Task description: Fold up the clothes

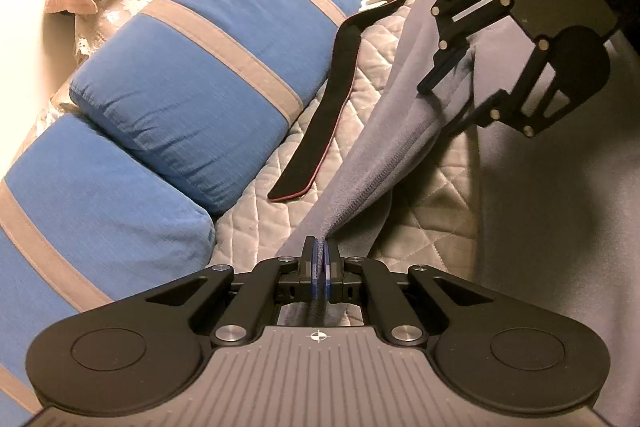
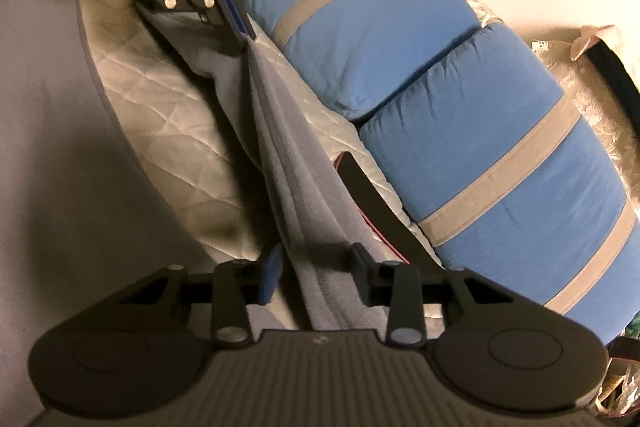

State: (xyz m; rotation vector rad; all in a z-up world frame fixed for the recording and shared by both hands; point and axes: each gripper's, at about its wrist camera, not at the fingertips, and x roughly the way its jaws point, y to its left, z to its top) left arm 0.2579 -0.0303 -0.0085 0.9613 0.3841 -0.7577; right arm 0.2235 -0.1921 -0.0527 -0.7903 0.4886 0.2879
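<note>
- Fleece (image 1: 362, 163), grey and soft, stretches taut over quilted bed (image 1: 352, 75).
- Left gripper (image 1: 320, 259) pinches its edge; right gripper (image 2: 316, 267) fingers spread, fleece between.

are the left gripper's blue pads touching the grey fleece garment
Touching. In the left wrist view the left gripper is shut, its pads pinching an edge of the grey fleece garment, which stretches taut from them.

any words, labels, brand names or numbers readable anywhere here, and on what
None: no readable text in either view.
The only mark is a small white crosshair symbol, not a word, on the grey ribbed gripper body.
The same spot in the right wrist view is too blurred to read.
</note>
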